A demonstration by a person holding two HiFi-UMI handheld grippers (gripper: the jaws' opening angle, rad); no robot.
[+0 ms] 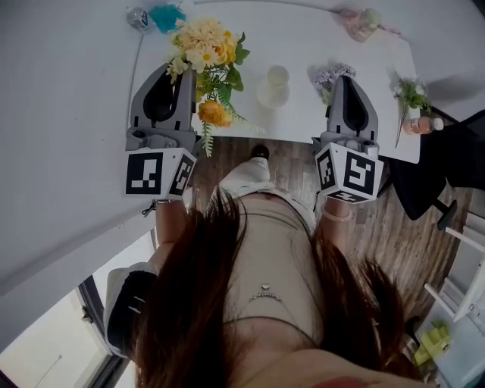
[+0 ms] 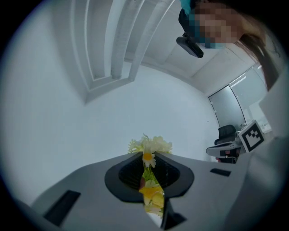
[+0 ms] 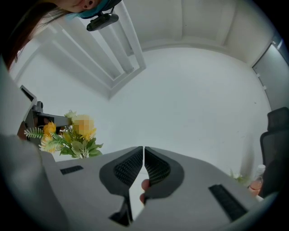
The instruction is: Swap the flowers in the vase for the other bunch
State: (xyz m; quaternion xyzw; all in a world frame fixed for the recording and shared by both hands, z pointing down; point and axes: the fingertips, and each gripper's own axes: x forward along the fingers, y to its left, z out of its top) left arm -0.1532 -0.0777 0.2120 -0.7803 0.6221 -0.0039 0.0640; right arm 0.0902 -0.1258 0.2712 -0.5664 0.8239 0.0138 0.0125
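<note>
My left gripper (image 1: 184, 72) is shut on the stems of a yellow and cream bouquet (image 1: 206, 47) with green leaves, held over the left part of the white table (image 1: 303, 38). In the left gripper view its blooms (image 2: 151, 145) stick out past the jaws and fill the gap between them. The bouquet (image 3: 67, 135) also shows at the left of the right gripper view. A small white vase (image 1: 276, 82) stands mid-table with no flowers in it. My right gripper (image 1: 342, 79) is shut, nothing showing between its tips (image 3: 143, 150). A pale purple bunch (image 1: 328, 76) lies just left of its tips.
A pink sprig (image 1: 361, 21) lies at the table's far right corner, a green and white sprig (image 1: 410, 94) and a small bottle (image 1: 423, 124) near its right edge. A teal object (image 1: 167, 17) sits at the far left. A black chair (image 1: 447, 167) stands on the wooden floor.
</note>
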